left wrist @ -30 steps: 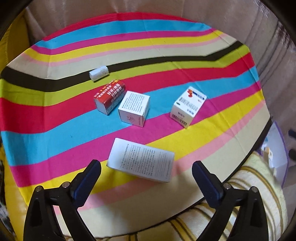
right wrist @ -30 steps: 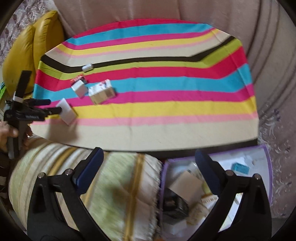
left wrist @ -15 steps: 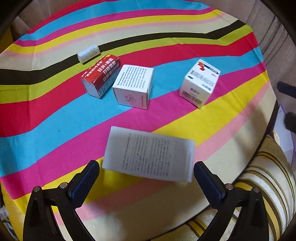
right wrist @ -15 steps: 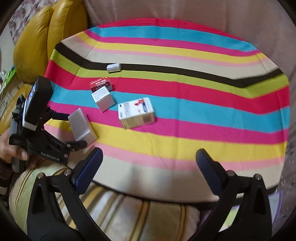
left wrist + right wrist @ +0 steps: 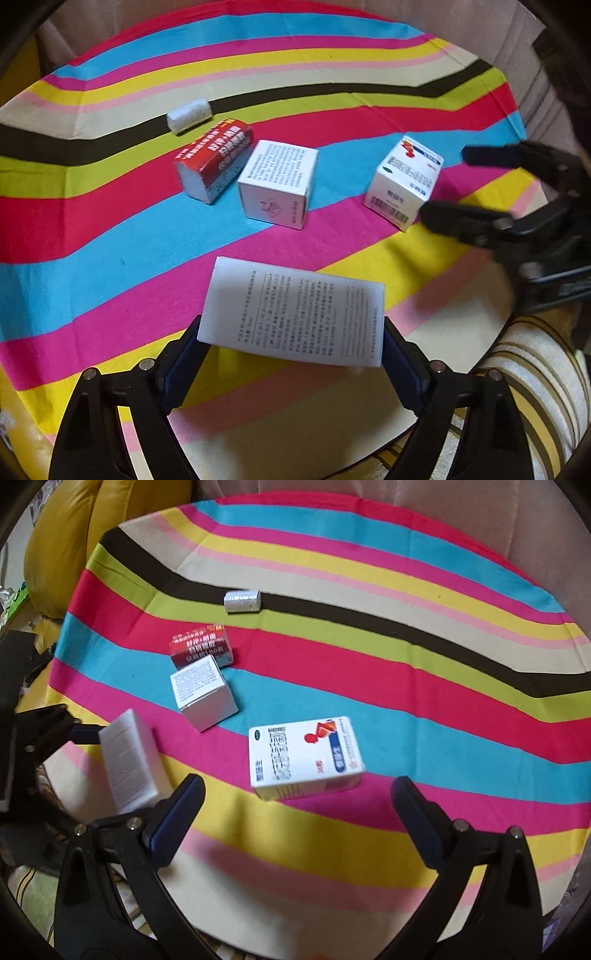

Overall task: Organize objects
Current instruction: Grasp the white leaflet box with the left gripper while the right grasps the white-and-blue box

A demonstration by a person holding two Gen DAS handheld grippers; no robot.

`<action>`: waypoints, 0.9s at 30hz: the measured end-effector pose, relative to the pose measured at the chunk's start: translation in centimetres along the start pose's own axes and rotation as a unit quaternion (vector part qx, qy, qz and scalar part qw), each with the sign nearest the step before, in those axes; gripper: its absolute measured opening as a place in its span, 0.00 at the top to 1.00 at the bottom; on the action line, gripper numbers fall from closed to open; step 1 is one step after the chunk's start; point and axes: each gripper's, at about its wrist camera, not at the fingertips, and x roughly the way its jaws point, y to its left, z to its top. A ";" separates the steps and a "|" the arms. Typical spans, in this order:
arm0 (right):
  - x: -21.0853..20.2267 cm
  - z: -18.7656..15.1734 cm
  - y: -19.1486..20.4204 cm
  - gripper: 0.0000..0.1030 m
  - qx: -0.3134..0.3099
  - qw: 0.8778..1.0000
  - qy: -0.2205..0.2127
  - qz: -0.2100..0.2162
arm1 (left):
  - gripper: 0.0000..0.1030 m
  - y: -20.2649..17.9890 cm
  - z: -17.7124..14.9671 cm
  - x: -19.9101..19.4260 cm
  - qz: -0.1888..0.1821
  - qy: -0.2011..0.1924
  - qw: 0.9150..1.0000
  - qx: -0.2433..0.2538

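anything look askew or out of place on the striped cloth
Nothing is spilled or damaged, but the items lie scattered at different angles. The small white roll lies on its side, apart from the boxes, on the black stripe. The red box lies slanted beside the white cube box, and the flat white box sits skewed between the left gripper fingers.

Warm, soft indoor light is cast; diffuse shadows are seen beside the flat white box point(image 5: 291, 314). Edges are bowed and vignetted, and the right gripper point(image 5: 458, 184) is blurred.
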 end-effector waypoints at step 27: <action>2.8 -0.6 -0.4 0.28 0.024 0.999 0.024 -0.009 | 0.15 0.5 0.3 -0.2 0.003 -0.022 0.999 -0.024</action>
